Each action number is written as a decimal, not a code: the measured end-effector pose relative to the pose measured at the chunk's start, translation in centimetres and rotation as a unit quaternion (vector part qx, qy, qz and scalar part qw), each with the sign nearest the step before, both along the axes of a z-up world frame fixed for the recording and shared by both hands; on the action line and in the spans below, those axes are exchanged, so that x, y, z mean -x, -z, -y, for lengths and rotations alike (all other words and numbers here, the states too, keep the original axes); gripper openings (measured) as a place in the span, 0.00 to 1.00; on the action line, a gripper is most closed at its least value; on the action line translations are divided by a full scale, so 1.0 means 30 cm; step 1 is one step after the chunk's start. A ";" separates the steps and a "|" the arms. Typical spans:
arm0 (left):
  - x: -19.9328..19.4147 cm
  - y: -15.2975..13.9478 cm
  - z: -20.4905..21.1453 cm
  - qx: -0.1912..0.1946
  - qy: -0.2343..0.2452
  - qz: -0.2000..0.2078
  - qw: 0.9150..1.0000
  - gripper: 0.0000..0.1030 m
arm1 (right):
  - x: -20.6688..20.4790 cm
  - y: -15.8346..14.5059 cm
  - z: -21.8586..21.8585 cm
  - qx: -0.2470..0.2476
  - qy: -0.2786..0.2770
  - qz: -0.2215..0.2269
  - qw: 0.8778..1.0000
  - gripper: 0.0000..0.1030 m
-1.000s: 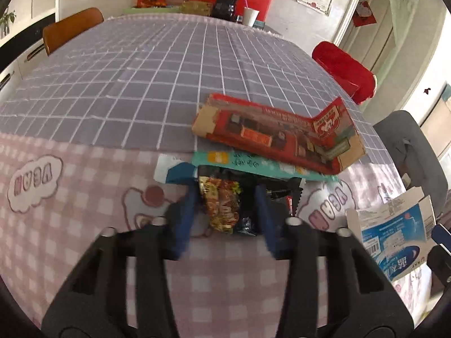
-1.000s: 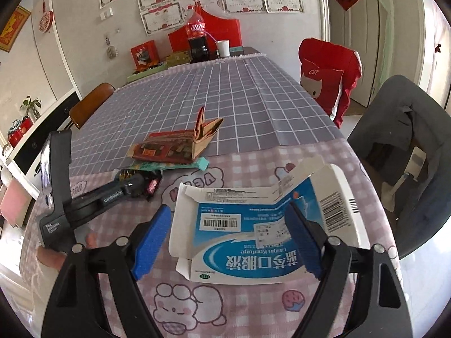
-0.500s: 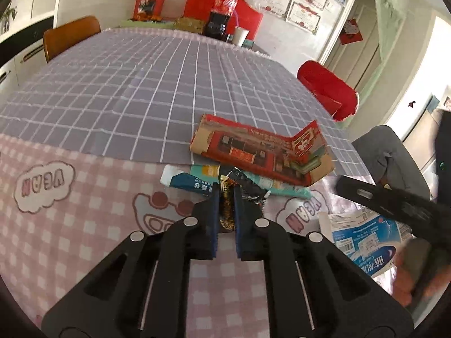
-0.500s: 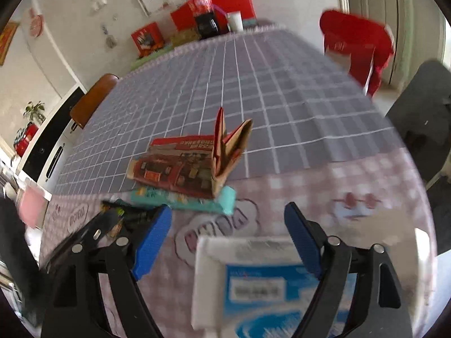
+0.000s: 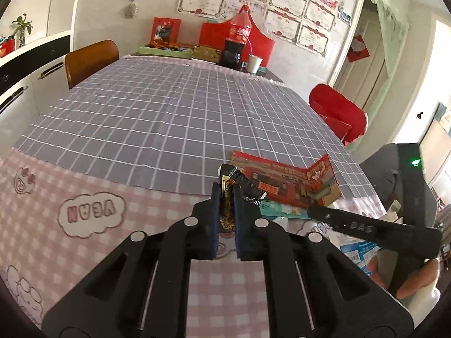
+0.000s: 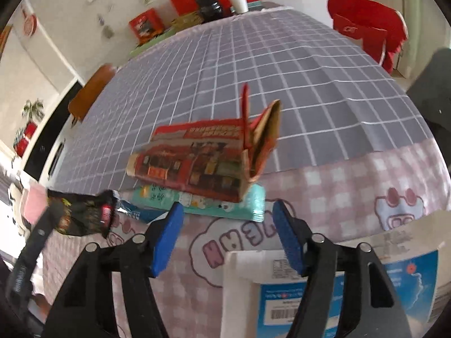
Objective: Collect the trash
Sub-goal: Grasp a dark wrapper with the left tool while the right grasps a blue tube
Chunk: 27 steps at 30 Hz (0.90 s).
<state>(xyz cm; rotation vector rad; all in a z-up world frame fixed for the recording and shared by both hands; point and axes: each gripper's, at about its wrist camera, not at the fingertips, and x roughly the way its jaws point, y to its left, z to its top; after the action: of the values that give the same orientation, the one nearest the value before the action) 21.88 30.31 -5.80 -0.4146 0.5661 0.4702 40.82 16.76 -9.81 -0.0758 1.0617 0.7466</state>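
1. The left gripper (image 5: 226, 205), black with blue pads, is clamped tight on a crumpled dark snack wrapper with gold and red print (image 5: 227, 197); the wrapper stands up between the pads, clear of the cloth, its black end flopping to the right.
2. The right gripper (image 6: 227, 216), same build, has its jaws partly apart and closing. Nothing is between the pads; they hover over the pink checked tablecloth with cartoon prints (image 6: 332, 186).
3. Beneath the right gripper's right arm lies a flattened white and blue cardboard box with a barcode (image 6: 324, 295), flat on the pink cloth at the near edge.
4. Just past the right gripper's pads lies a flat teal foil packet (image 6: 225, 207), with a smaller blue and white packet (image 6: 135, 212) at its left end.
5. On top of the teal packet rests a squashed red printed carton with brown cardboard flaps (image 6: 197, 163); its right-end flaps stand upright and open.
6. In the right wrist view the held wrapper (image 6: 81, 217) shows at the left, blurred.
7. Beyond, a grey cloth with a white grid (image 5: 169, 112) covers the table.
8. At the far end stand a cola bottle (image 5: 239, 36) and a white paper cup (image 5: 254, 63).
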 end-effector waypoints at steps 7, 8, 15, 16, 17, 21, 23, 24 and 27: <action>0.044 -0.002 -0.026 -0.011 -0.013 -0.003 1.000 0.08 | 0.044 0.000 -0.069 0.008 -0.039 0.030 0.999 0.66; 0.047 0.000 -0.032 -0.009 -0.015 -0.004 1.000 0.08 | 0.048 -0.002 -0.079 0.005 -0.047 0.037 0.998 0.65; 0.063 0.024 -0.049 -0.001 -0.024 -0.012 1.000 0.08 | 0.003 0.016 -0.097 0.009 -0.056 0.029 0.998 0.04; 0.065 0.029 -0.053 0.006 -0.024 -0.011 1.000 0.08 | 0.010 0.013 -0.087 0.008 -0.067 0.022 0.997 0.04; 0.070 0.034 -0.057 0.009 -0.024 -0.010 1.000 0.08 | 0.015 0.018 -0.088 0.011 -0.071 0.023 0.997 0.04; 0.087 0.039 -0.046 0.002 -0.025 -0.013 1.000 0.08 | 0.080 0.011 -0.032 0.042 -0.088 0.033 0.995 0.01; 0.096 0.034 -0.043 0.000 -0.022 -0.010 1.000 0.08 | 0.117 -0.003 -0.002 0.037 -0.102 0.041 0.993 0.01; 0.103 0.032 -0.042 0.001 -0.022 -0.008 1.000 0.08 | 0.130 -0.018 0.008 0.030 -0.114 0.052 0.992 0.03; 0.124 0.027 -0.041 0.002 -0.023 -0.005 1.000 0.08 | 0.130 -0.048 0.019 0.022 -0.122 0.065 0.990 0.48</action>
<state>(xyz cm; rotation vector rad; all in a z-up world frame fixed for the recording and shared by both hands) 18.15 31.53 -6.63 -0.4304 0.5674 0.5157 36.91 16.20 -8.38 -0.2917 0.9540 0.9260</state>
